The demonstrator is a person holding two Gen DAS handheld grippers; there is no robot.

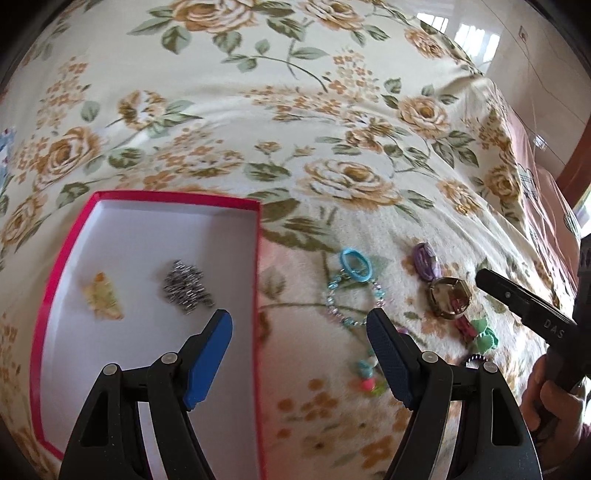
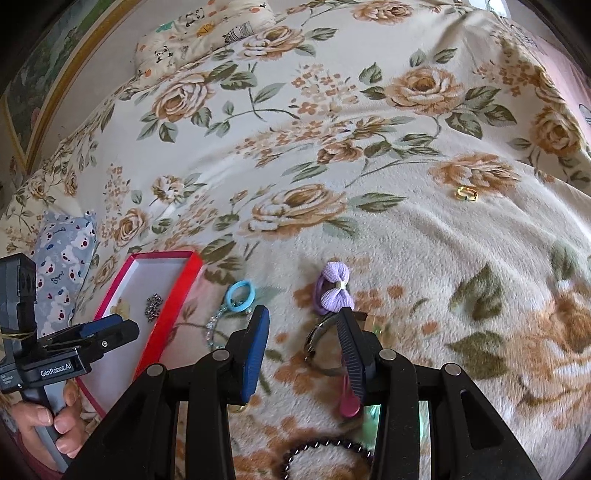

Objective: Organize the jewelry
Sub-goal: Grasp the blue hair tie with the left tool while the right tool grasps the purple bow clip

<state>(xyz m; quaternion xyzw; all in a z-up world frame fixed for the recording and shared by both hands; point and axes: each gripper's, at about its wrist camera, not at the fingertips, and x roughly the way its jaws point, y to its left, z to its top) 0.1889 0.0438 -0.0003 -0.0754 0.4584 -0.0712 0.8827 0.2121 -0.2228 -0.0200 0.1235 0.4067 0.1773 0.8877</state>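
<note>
A cream blanket (image 1: 295, 110) printed with tan roses covers the bed, with a panda-print pillow (image 2: 199, 33) at its far end and a blue bear-print cushion (image 2: 66, 254) near the box. The red box (image 1: 255, 258), white inside, holds a silver chain heap (image 1: 186, 286) and a pale yellow piece (image 1: 101, 297). Beside it on the blanket lie a blue ring (image 1: 355, 265), a purple bow (image 2: 334, 288), a watch (image 1: 448, 297) and a yellow ring (image 2: 466, 193). The left gripper (image 1: 299, 332) hangs over the box's right wall, fingers wide apart and holding nothing. The right gripper (image 2: 303, 332) hovers above the watch, likewise spread and unladen.
</note>
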